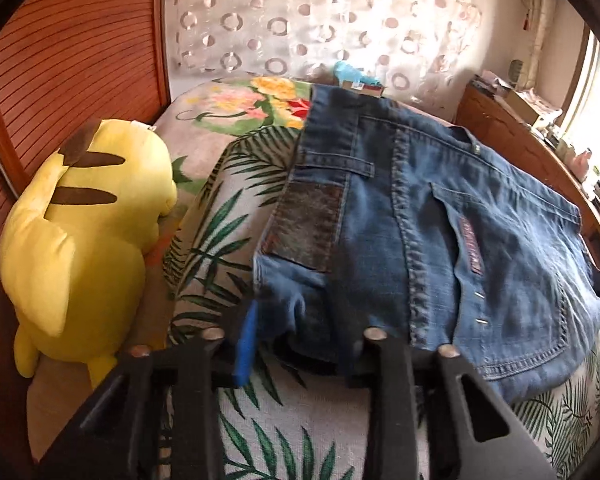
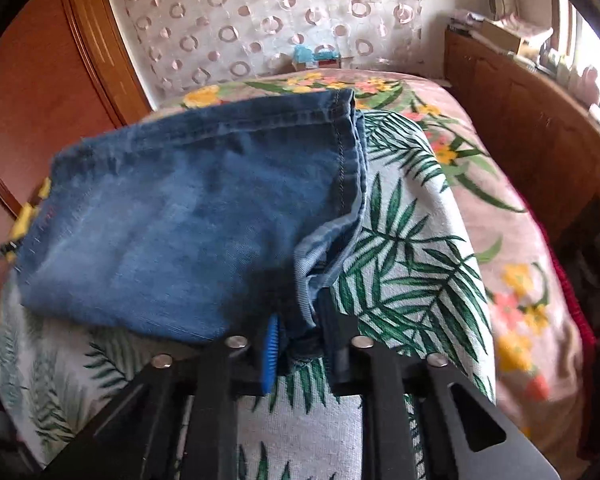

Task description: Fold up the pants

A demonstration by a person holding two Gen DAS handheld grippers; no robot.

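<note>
Blue denim pants [image 1: 440, 216] lie folded on a palm-leaf cloth [image 1: 260, 420] on a bed. In the left wrist view I see the waistband, a brown leather patch [image 1: 308, 224] and a back pocket. My left gripper [image 1: 300, 340] is closed on the near edge of the pants by the waistband corner. In the right wrist view the pants [image 2: 188, 224] show the leg hems, folded over. My right gripper [image 2: 296, 344] is closed on the near corner of the leg fabric, which bunches between the blue pad [image 2: 270, 354] and the black finger.
A yellow plush toy [image 1: 84, 240] sits left of the pants against a wooden slatted panel [image 1: 72, 60]. A floral blanket [image 2: 520, 248] covers the bed. A wooden cabinet [image 2: 532, 120] with clutter stands at right. A circle-patterned curtain [image 1: 320, 20] hangs behind.
</note>
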